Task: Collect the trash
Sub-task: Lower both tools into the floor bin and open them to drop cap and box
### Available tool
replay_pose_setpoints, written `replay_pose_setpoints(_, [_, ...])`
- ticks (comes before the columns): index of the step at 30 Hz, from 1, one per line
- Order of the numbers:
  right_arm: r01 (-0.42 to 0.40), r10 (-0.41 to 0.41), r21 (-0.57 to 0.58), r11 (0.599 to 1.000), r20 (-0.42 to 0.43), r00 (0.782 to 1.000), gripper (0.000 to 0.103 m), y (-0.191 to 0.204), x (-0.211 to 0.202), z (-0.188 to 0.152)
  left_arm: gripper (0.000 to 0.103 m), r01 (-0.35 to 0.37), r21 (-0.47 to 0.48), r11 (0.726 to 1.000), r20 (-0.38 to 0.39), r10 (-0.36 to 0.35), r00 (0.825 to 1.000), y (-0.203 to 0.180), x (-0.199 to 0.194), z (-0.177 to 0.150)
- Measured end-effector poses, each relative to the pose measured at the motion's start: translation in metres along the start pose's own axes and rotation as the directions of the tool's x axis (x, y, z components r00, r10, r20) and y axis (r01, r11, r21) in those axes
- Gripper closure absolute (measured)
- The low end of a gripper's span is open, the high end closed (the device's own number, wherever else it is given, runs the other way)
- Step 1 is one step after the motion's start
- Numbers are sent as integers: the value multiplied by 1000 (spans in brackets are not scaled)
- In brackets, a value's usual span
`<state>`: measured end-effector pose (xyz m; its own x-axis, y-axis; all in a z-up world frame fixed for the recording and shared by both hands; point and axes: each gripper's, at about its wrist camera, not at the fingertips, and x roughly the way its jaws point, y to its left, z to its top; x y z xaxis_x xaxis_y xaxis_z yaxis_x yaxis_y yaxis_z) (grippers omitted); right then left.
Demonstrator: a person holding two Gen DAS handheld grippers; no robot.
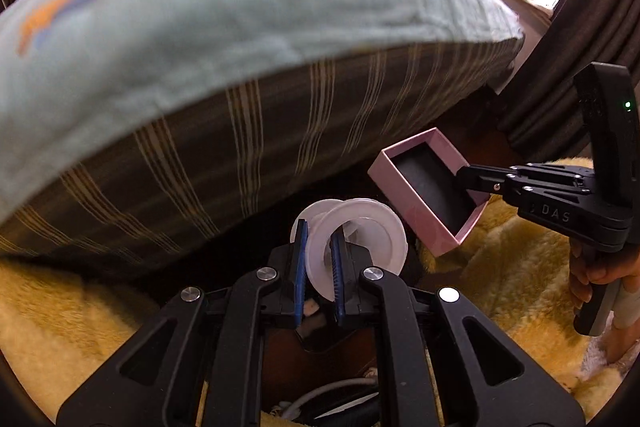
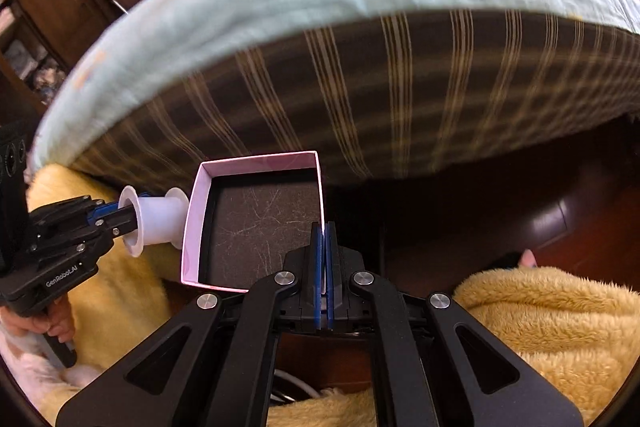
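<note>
Both pieces of trash are already picked up and held in the air beside the bed (image 1: 280,131). A white plastic spool (image 1: 352,243) is pinched by its rim in the left gripper (image 1: 318,267). One wall of an empty pink box (image 2: 256,219) is clamped between the pressed-together fingers of the right gripper (image 2: 324,259). Spool and box are just beside each other, over a yellow blanket (image 2: 552,327). Step in hand: prob. carrying. No bin is in view, so one needs finding next, w/ both grips kept tight.

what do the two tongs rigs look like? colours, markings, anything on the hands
Both tongs are matte black linkage frames with silver pivot bolts and blue finger pads. Left tongs carry white "GenRoboLAI" lettering on the body. Right tongs read "DAS", partly hidden, with a green LED on the upright black module behind. Bare hands grip the black handles; the right hand shows a grey cuff.
</note>
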<state>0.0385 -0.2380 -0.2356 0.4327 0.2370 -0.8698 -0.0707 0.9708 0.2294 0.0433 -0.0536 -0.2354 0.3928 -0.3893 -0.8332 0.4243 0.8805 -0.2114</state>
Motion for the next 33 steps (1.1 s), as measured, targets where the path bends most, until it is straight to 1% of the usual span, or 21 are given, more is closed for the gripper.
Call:
replay_pose_setpoints(3, [18, -17, 25, 1000, -39, 999, 100, -4, 20, -6, 93, 4, -12, 1000, -45, -4, 999, 2, 21, -7])
replay_pose_setpoints(5, [13, -10, 52, 999, -62, 998, 100, -6, 33, -9, 93, 14, -26, 1000, -77, -16, 997, 3, 33, -12])
replay_pose_setpoints(7, [23, -18, 62, 998, -74, 997, 100, -7, 42, -10, 93, 22, -38, 999, -108, -26, 994, 5, 43, -16])
replay_pose_setpoints(9, [44, -39, 62, 997, -82, 996, 100, -8, 50, -8, 93, 16, -43, 999, -127, -21, 992, 8, 51, -18])
replay_pose_setpoints(16, [47, -41, 71, 996, -87, 995, 100, -5, 59, -8, 93, 11, -52, 999, -152, -19, 988, 12, 61, -22])
replay_pose_setpoints(18, [38, -31, 83, 996, -84, 996, 97, -10, 59, -12, 93, 15, -52, 999, -153, -23, 988, 11, 62, -24])
replay_pose_setpoints(20, [37, -29, 95, 995, -89, 996, 96, -10, 60, -10, 90, 15, -53, 998, -155, -23, 988, 8, 67, -22])
replay_pose_setpoints(21, [33, -24, 102, 994, -89, 996, 95, -11, 60, -10, 86, 15, -55, 998, -155, -23, 988, 8, 68, -22])
replay_pose_setpoints(23, [35, -25, 114, 993, -88, 996, 94, -13, 59, -9, 82, 15, -60, 998, -150, -23, 988, 10, 66, -22])
replay_pose_setpoints(24, [34, -23, 120, 992, -86, 996, 93, -15, 59, -8, 77, 14, -65, 998, -147, -24, 989, 13, 64, -22])
replay_pose_setpoints(25, [31, -21, 127, 991, -81, 997, 88, -17, 58, -8, 74, 12, -70, 997, -144, -22, 989, 13, 63, -22])
replay_pose_setpoints(26, [31, -21, 133, 991, -74, 997, 73, -18, 56, -7, 72, 12, -74, 997, -141, -22, 990, 14, 61, -22])
replay_pose_setpoints(27, [29, -20, 139, 990, -67, 998, 65, -19, 54, -7, 71, 10, -78, 997, -138, -20, 990, 14, 60, -21])
replay_pose_setpoints(28, [26, -18, 147, 989, -54, 998, 52, -20, 52, -6, 70, 5, -81, 997, -132, -16, 991, 14, 57, -21])
replay_pose_setpoints(29, [24, -18, 154, 988, -43, 999, 50, -21, 49, -5, 68, 2, -82, 997, -127, -12, 992, 15, 55, -20])
replay_pose_setpoints(30, [22, -17, 159, 987, -38, 999, 50, -21, 47, -5, 64, -6, -83, 997, -120, -4, 993, 17, 51, -18])
replay_pose_setpoints(31, [17, -12, 168, 986, -28, 1000, 48, -23, 45, -4, 60, -12, -82, 997, -114, 2, 993, 17, 48, -17])
replay_pose_setpoints(32, [11, -8, 178, 984, -16, 1000, 39, -24, 41, -3, 57, -21, -81, 996, -105, 13, 994, 17, 44, -16])
replay_pose_setpoints(33, [9, -8, 184, 983, -5, 1000, 34, -25, 39, -3, 51, -33, -81, 996, -97, 25, 995, 18, 40, -15])
